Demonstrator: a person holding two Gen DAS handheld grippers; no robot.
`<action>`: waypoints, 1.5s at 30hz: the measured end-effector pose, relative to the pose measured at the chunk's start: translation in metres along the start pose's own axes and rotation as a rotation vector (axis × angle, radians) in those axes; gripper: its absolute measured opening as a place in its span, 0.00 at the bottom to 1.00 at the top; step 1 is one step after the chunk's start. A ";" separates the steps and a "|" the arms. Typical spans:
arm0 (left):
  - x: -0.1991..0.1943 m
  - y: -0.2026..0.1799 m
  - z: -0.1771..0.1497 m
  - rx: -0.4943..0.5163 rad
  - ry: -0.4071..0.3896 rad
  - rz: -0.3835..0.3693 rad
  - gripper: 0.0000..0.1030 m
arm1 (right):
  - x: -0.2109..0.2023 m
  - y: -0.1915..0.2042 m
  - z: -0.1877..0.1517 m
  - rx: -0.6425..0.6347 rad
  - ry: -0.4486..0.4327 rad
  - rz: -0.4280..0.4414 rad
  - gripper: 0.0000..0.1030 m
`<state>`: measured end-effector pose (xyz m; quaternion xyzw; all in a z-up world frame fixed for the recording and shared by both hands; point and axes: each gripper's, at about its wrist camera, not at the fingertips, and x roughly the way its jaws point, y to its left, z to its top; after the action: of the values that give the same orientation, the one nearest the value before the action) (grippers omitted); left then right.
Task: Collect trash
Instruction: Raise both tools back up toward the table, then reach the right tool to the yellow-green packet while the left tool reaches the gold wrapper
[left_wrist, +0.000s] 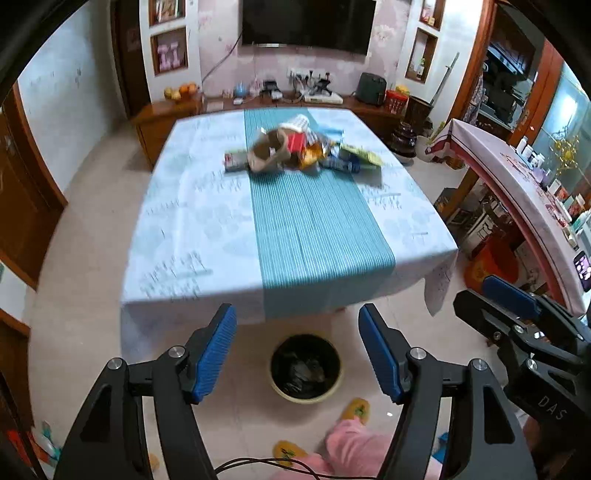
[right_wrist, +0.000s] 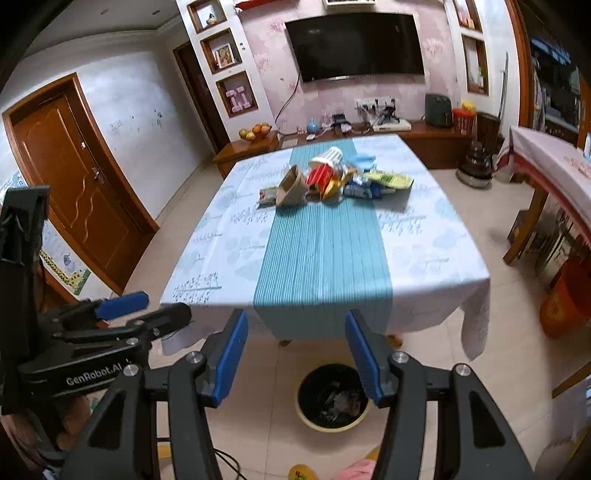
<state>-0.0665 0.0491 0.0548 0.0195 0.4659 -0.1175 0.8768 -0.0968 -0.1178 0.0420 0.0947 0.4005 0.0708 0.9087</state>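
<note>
The left gripper (left_wrist: 297, 319) is spread wide with nothing between its blue pads (left_wrist: 216, 354), held in the air above the floor short of the table's near edge; the right gripper (right_wrist: 295, 325) stands the same way, wide apart and empty, its blue pads (right_wrist: 231, 356) framing the near hem of the cloth. The two tools are side by side: the right one shows at the right edge of the left wrist view, and the left one at the left edge of the right wrist view. Directly below and between the fingers sits a round trash bin (left_wrist: 306, 368) with a pale yellow rim and a black liner, standing on the tiled floor (left_wrist: 92, 258) just in front of the table, with some crumpled scraps already at its bottom. Near it are yellow slippers (left_wrist: 357, 409) and a pink trouser leg (left_wrist: 351, 448). Beyond the bin is the table (right_wrist: 436, 254), covered by a pale blue patterned cloth with a teal striped runner (right_wrist: 323, 258) down its middle. The trash pile (right_wrist: 332, 181) lies on the far half of the runner, well apart from both grippers: a brown paper bag (right_wrist: 291, 188), a white ribbed cup (right_wrist: 330, 157) on its side, a red carton (right_wrist: 319, 175), a yellow-orange wrapper, blue packets and a green packet (right_wrist: 393, 180) at the right end. Behind the table a low wooden cabinet (right_wrist: 436, 142) runs under a wall television (right_wrist: 354, 46).
</note>
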 end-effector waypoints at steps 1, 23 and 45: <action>-0.003 -0.001 0.004 0.002 -0.013 0.010 0.65 | -0.003 0.001 0.003 -0.008 -0.014 -0.007 0.54; 0.144 -0.048 0.155 0.009 0.069 0.086 0.65 | 0.106 -0.108 0.122 -0.091 -0.094 -0.081 0.54; 0.333 -0.048 0.245 -0.208 0.217 0.172 0.65 | 0.325 -0.159 0.178 -0.590 0.066 -0.050 0.35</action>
<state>0.3014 -0.0952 -0.0766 -0.0190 0.5643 0.0096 0.8253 0.2611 -0.2265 -0.1093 -0.1859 0.3940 0.1646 0.8849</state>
